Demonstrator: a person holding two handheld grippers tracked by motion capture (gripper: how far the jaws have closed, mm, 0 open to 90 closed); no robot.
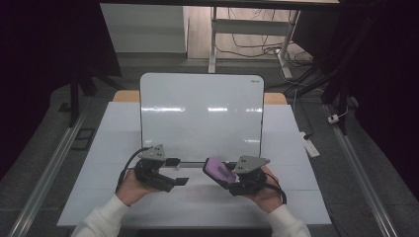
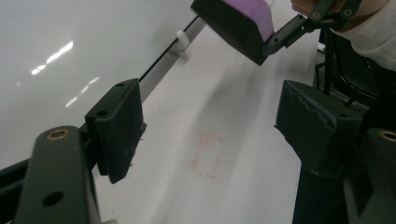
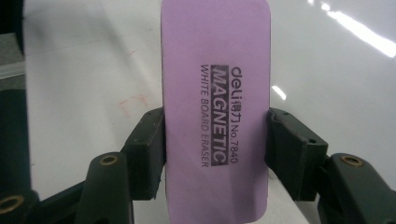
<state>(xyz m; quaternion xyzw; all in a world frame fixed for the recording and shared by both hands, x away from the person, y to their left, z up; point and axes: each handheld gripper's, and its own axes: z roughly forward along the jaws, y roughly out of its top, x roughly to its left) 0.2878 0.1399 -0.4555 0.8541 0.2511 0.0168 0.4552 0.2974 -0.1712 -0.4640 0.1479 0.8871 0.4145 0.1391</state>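
A purple magnetic whiteboard eraser (image 1: 216, 168) with a black felt underside is clamped by its long sides in my right gripper (image 1: 229, 177), held above the table's front. In the right gripper view the eraser (image 3: 217, 107) stands upright, and the right gripper (image 3: 215, 140) has both pads pressed against it. My left gripper (image 1: 177, 171) sits just left of it, open, with nothing between its fingers. In the left gripper view the left gripper (image 2: 215, 130) has its jaws wide apart over the bare table, with the eraser (image 2: 243, 23) at the top.
A blank whiteboard (image 1: 201, 111) leans upright at the back of the white table (image 1: 296, 197). A faint red rectangular outline (image 2: 208, 156) is drawn on the table in front of the whiteboard (image 2: 70, 56). Dark floor, rails and cables surround the table.
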